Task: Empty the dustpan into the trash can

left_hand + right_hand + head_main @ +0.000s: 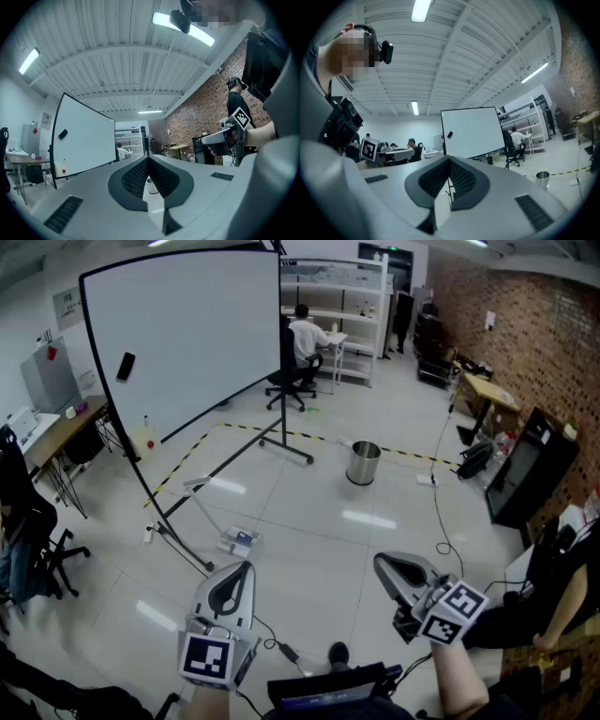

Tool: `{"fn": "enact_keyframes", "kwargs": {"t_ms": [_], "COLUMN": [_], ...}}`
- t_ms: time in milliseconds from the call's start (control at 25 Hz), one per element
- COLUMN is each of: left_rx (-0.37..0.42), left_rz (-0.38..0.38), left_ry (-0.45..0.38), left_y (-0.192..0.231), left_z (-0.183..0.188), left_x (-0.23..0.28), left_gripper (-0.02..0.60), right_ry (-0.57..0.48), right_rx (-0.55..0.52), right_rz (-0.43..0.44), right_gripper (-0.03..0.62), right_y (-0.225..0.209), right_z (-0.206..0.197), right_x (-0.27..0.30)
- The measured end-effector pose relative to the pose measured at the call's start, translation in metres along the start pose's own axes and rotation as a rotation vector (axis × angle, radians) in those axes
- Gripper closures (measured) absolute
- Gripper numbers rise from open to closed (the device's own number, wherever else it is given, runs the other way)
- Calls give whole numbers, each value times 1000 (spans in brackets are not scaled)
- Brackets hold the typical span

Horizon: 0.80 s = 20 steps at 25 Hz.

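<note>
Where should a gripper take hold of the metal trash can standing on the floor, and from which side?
The trash can stands upright and open-topped, its round wall likely too wide: grip the top rim from above, one jaw inside.

Trash can (363, 463): shiny bare metal. Floor (319, 554): glossy pale tile, reflecting lights. Wall (553, 334): rough red brick. Whiteboard (197, 334): smooth.
</note>
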<state>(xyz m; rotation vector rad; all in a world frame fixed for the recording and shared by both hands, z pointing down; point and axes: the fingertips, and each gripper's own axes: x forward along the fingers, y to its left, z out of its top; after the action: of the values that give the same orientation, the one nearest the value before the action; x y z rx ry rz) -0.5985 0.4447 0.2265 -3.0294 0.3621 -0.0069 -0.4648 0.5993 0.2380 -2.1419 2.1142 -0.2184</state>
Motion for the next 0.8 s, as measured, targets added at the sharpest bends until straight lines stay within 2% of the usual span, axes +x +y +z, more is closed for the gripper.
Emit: {"fn": "enact_keyframes", "kwargs": {"t_ms": [320,800], "left_rx": [28,45], "left_rz": [55,201], "left_ry": [43,103], "left_y": [2,4], "left_z": [-6,-14], "left_x": [56,162], "left_gripper": [581,581], "right_ry": [-26,28], "right_rx": [39,48], "right_rz": [44,209], "right_gripper": [583,582], "right_y": [-70,-180], "right_z": [0,8], "right_x": [22,63]}}
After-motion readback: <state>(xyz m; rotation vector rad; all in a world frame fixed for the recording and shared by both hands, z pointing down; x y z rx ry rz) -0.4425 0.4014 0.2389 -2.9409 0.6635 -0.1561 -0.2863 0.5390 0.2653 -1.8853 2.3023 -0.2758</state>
